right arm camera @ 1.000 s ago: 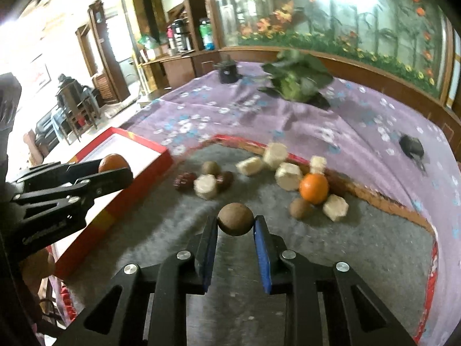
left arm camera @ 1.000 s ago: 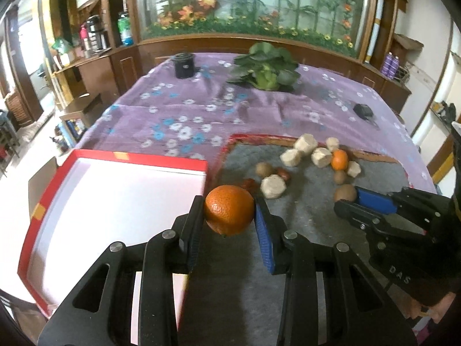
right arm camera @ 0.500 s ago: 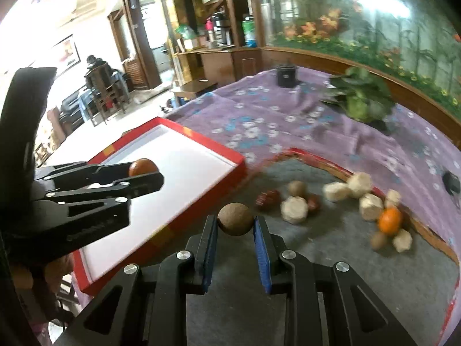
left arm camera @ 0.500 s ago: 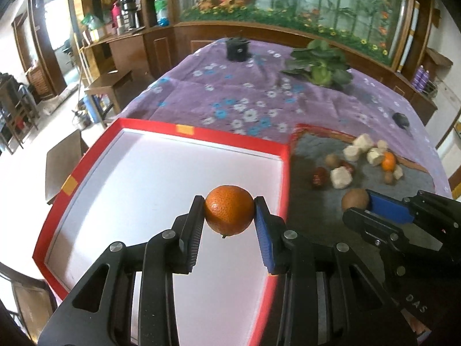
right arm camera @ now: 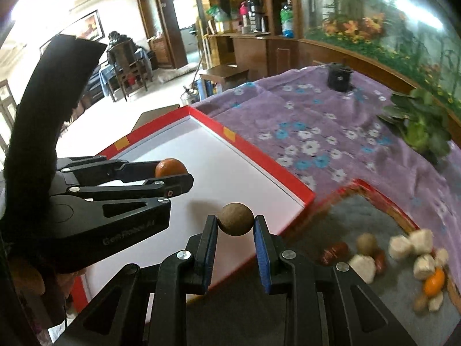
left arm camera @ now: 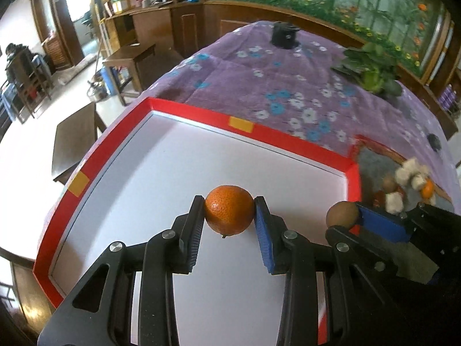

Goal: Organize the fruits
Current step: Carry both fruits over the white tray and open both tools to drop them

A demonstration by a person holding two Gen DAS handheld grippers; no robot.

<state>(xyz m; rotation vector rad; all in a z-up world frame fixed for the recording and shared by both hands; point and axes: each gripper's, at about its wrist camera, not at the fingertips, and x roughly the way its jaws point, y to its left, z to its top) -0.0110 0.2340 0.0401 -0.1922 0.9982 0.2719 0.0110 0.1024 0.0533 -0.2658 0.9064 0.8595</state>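
My left gripper (left arm camera: 229,212) is shut on an orange (left arm camera: 229,210) and hangs over the white floor of the red-rimmed box (left arm camera: 276,141). My right gripper (right arm camera: 235,222) is shut on a small round brown fruit (right arm camera: 235,218), held over the box's near right corner (right arm camera: 299,199). The left wrist view shows that brown fruit (left arm camera: 342,214) just right of the orange. In the right wrist view the orange (right arm camera: 169,167) peeks above the left gripper's fingers. Several loose fruits (right arm camera: 403,256) lie on the grey mat (right arm camera: 331,288).
A purple flowered cloth (left arm camera: 288,86) covers the table. A black cup (left arm camera: 284,36) and a leafy green plant (left arm camera: 371,69) stand at the far side. Wooden stools (left arm camera: 129,60) and chairs stand on the floor to the left. A seated person (right arm camera: 118,43) is far back.
Both grippers have moved left, off the grey mat and over the red box, each still holding its fruit. The box now fills most of the left wrist view.
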